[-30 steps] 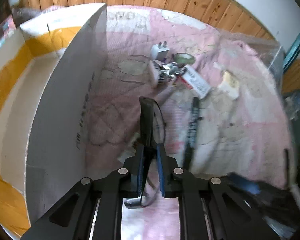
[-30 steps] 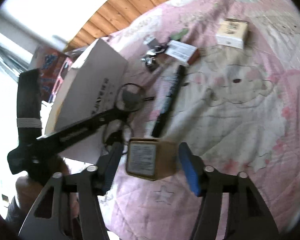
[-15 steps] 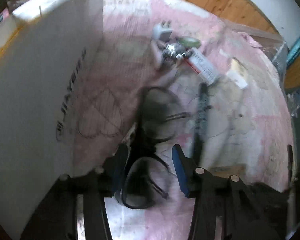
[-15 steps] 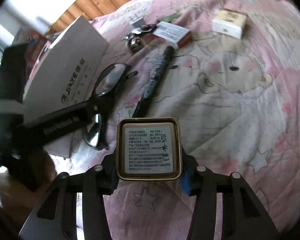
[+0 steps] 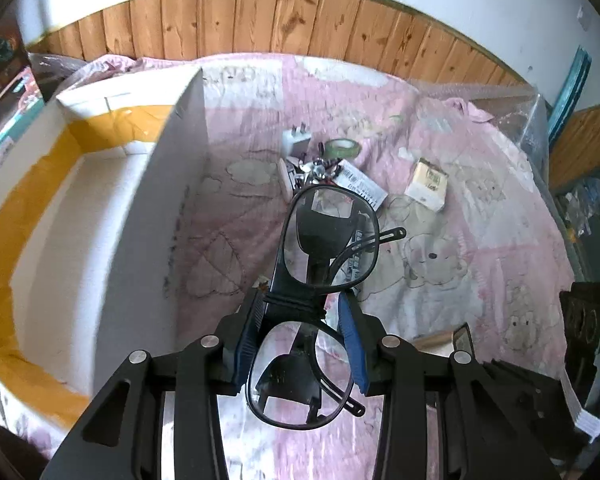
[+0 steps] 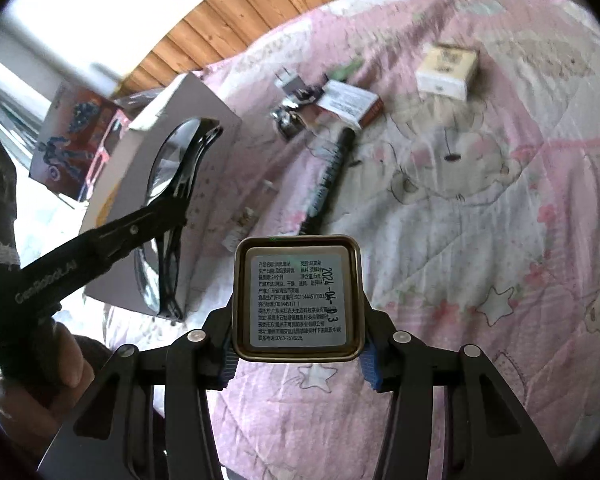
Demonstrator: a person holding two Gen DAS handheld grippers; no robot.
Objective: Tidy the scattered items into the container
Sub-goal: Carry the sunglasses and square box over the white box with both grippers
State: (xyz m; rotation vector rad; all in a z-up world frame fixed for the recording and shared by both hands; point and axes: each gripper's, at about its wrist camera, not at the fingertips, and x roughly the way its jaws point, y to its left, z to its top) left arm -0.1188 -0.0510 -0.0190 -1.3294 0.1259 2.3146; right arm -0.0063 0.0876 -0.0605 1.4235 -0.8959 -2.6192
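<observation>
My left gripper (image 5: 302,320) is shut on the bridge of black-framed glasses (image 5: 328,240), held up over the pink quilt just right of the white cardboard box (image 5: 168,184). In the right wrist view the same glasses (image 6: 168,168) hang in front of the box (image 6: 216,132) wall. My right gripper (image 6: 298,360) is shut on a small square tin (image 6: 298,298) with a printed label, raised above the quilt. A black pen (image 6: 332,172), a red-and-white packet (image 6: 348,102), keys (image 6: 292,116) and a beige box (image 6: 448,68) lie on the quilt.
A white charger plug (image 5: 296,140) and a green tape roll (image 5: 342,147) lie beyond the keys. The box interior is lined with yellow tape. A person's hand (image 6: 32,380) grips the left tool. Wooden panelling runs behind the bed; a colourful carton (image 6: 76,148) stands behind the box.
My right gripper closed on the tin and lifted it. My left gripper raised the glasses off the quilt, turned them and pulled back so the open box shows at left.
</observation>
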